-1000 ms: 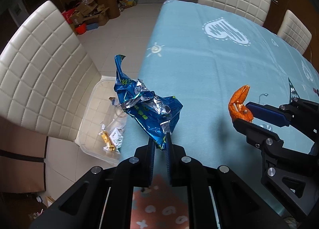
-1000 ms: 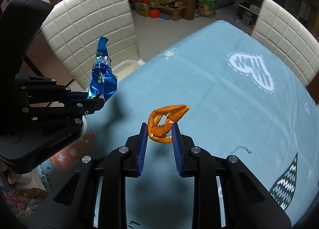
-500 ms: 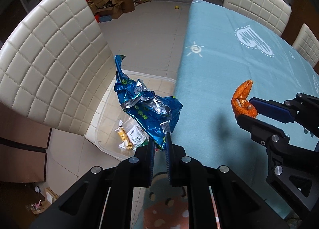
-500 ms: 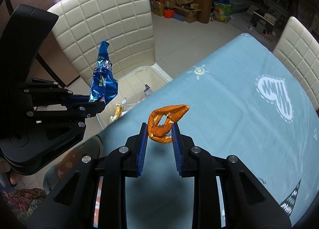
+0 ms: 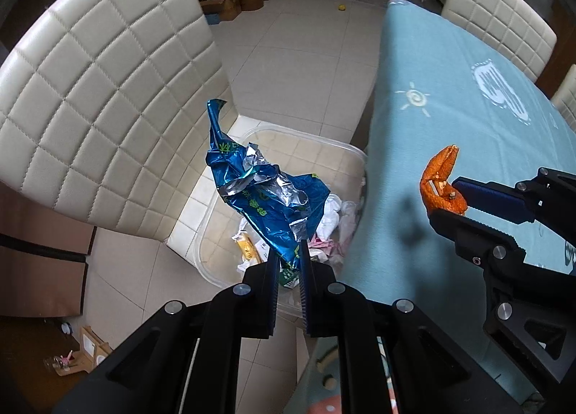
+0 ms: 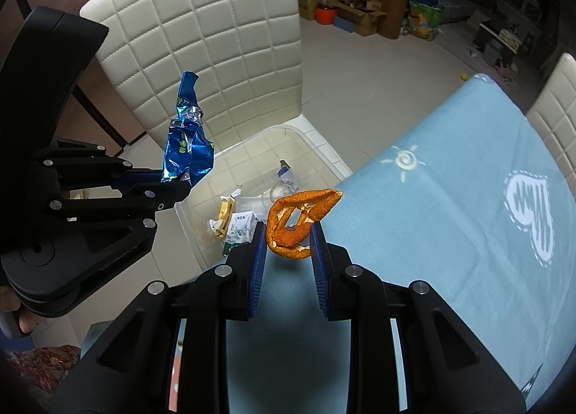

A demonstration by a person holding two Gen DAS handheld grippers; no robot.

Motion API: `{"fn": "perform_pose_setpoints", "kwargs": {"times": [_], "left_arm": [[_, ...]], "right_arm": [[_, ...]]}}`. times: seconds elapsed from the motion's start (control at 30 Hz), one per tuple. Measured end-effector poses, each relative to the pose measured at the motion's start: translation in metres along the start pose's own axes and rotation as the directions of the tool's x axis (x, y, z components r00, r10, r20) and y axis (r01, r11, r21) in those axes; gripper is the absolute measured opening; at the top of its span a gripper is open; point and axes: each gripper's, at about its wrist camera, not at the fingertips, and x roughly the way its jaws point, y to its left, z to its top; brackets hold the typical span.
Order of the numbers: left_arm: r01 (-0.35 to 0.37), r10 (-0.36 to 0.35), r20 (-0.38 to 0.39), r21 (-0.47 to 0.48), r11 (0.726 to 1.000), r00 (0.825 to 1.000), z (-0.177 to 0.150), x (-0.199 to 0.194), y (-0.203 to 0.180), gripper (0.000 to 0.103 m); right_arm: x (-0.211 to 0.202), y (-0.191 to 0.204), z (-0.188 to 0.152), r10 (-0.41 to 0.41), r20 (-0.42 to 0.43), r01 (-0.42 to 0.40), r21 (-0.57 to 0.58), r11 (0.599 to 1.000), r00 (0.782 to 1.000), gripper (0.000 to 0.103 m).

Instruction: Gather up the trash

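Observation:
My left gripper (image 5: 289, 255) is shut on a crumpled blue foil wrapper (image 5: 259, 190), which hangs over a clear plastic bin (image 5: 354, 154) on the floor. The same wrapper (image 6: 187, 147) shows in the right wrist view, pinched by the left gripper (image 6: 172, 181). My right gripper (image 6: 288, 230) is shut on a curled orange peel (image 6: 298, 219), held over the table's edge beside the bin (image 6: 306, 142). From the left wrist view the peel (image 5: 439, 180) sits in the right gripper (image 5: 446, 199). Several wrappers and tissues lie in the bin.
A cream quilted chair (image 5: 90, 97) stands just behind the bin. The table wears a light blue cloth (image 5: 450, 118) with white drawings. More cream chairs (image 5: 496, 7) line its far side. Cardboard boxes (image 6: 345, 0) clutter the far floor.
Both grippers have moved off the tabletop toward the bin, carrying wrapper and peel. The bin now lies under the wrapper; before, the wrapper hung over the table's edge.

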Motion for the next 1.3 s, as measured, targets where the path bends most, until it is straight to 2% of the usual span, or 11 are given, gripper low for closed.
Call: {"fn": "perform_pose_setpoints", "kwargs": {"times": [0.33,0.4,0.43,0.47,0.53,0.77,0.93,0.97,1.03,1.2,1.3], "left_arm": [[-0.05,0.05,-0.011,-0.052,0.997,0.999,0.015,0.016,0.021,0.012],[-0.04,0.038,-0.032,-0.061,0.997,0.999,0.017,0.022,0.024,0.017],[-0.036,0.033,-0.041,-0.07,0.997,0.999,0.018,0.025,0.026,0.035],[-0.045,0.042,-0.039,-0.08,0.996,0.998,0.018,0.026,0.028,0.067],[-0.076,0.076,-0.006,-0.101,0.992,0.997,0.016,0.023,0.031,0.082],[-0.115,0.112,-0.028,-0.144,0.983,0.993,0.007,0.026,0.05,0.082],[-0.118,0.111,-0.043,-0.19,0.975,0.993,-0.003,0.027,0.065,0.082],[-0.118,0.111,-0.044,-0.193,0.974,0.993,-0.004,0.027,0.066,0.082],[-0.123,0.116,-0.046,-0.2,0.972,0.992,-0.008,0.025,0.067,0.082],[-0.102,0.095,-0.041,-0.232,0.967,0.995,-0.015,0.019,0.066,0.083],[-0.085,0.086,-0.008,-0.225,0.971,0.996,-0.017,0.009,0.059,0.083]], "right_arm": [[0.019,0.004,0.026,0.01,-0.002,-0.01,-0.032,0.999,1.0,0.027],[0.023,0.002,0.027,0.004,-0.004,-0.004,-0.034,0.999,1.0,0.027],[0.025,0.001,0.027,0.002,-0.009,-0.002,-0.035,0.999,1.0,0.027],[0.027,0.0,0.027,0.003,-0.014,-0.004,-0.034,0.999,1.0,0.027],[0.031,-0.002,0.026,0.008,-0.027,-0.009,-0.028,1.0,1.0,0.027],[0.042,0.008,0.033,0.007,-0.042,-0.009,-0.058,0.998,0.999,0.029],[0.046,0.015,0.04,0.046,-0.037,-0.049,-0.071,0.996,0.998,0.029],[0.048,0.016,0.041,0.042,-0.046,-0.045,-0.071,0.996,0.998,0.034],[0.046,0.015,0.039,-0.005,-0.03,0.003,-0.061,0.998,1.0,0.093],[0.036,0.008,0.031,-0.043,-0.015,0.043,-0.035,0.998,0.999,0.094],[0.024,-0.002,0.022,-0.048,-0.016,0.049,0.032,0.998,0.999,0.1]]}}
